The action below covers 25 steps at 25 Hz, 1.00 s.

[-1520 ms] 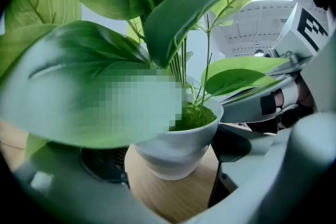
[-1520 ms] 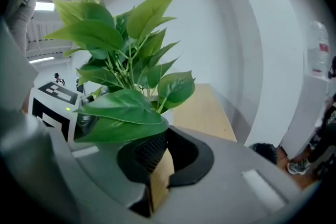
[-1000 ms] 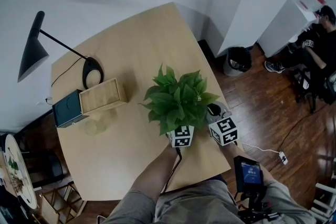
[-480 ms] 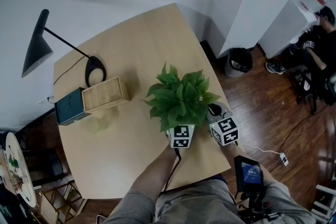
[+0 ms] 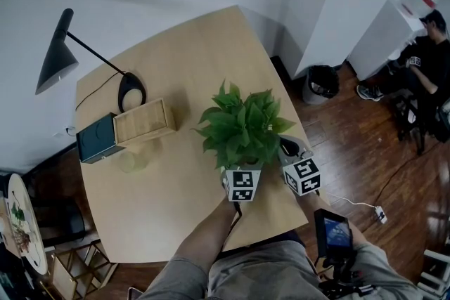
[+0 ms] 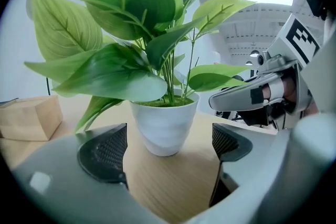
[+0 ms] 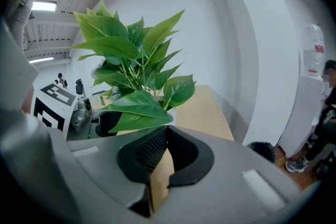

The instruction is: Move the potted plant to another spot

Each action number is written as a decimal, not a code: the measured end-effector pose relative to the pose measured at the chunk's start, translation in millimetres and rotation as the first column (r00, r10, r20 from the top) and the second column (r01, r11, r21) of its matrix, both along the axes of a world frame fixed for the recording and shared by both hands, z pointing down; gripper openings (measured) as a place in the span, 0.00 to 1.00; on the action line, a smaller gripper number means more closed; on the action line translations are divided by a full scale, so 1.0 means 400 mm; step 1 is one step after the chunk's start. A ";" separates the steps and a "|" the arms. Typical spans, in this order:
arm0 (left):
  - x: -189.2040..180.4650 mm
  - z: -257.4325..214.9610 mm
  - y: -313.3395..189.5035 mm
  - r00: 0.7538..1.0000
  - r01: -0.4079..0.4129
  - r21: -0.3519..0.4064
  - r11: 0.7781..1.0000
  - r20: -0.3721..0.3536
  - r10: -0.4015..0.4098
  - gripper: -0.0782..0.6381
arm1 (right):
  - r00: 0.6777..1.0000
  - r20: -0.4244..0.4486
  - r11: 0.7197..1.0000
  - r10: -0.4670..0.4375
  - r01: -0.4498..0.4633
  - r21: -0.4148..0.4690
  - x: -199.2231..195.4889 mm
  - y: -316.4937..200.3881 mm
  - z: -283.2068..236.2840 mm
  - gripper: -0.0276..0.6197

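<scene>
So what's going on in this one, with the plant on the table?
A person stands at the wooden table with a gripper in each hand, both close to the potted plant. The left gripper has its jaws open, with the white pot just ahead of them and not gripped. The right gripper is shut on nothing, off to the plant's side. The plant stands on the table, not yet lifted.

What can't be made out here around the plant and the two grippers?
1. White pot: clear in the left gripper view, but in the head view the leaves cover it.
2. Right gripper view: the leaves and the right gripper itself hide nearly all of the pot.
3. Pale round thing by the wooden box, head view: too faint to identify.
</scene>
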<state>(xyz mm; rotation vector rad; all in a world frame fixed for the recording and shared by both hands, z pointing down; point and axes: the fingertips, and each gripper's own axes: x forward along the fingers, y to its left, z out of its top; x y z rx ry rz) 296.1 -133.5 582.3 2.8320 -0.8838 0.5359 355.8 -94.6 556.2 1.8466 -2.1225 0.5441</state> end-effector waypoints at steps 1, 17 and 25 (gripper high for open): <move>-0.006 0.001 0.006 1.000 0.001 -0.002 1.000 0.001 -0.001 0.81 | 1.000 0.000 1.000 0.001 -0.001 -0.001 -0.001 0.005 0.000 0.05; -0.152 -0.054 0.081 0.999 0.053 0.007 0.999 -0.001 -0.053 0.12 | 0.999 -0.003 0.999 0.047 -0.046 0.009 -0.070 0.105 -0.030 0.05; -0.210 -0.114 0.129 0.999 0.028 0.041 0.999 -0.032 -0.027 0.12 | 0.999 -0.024 0.999 0.040 -0.039 0.036 -0.150 0.146 -0.075 0.05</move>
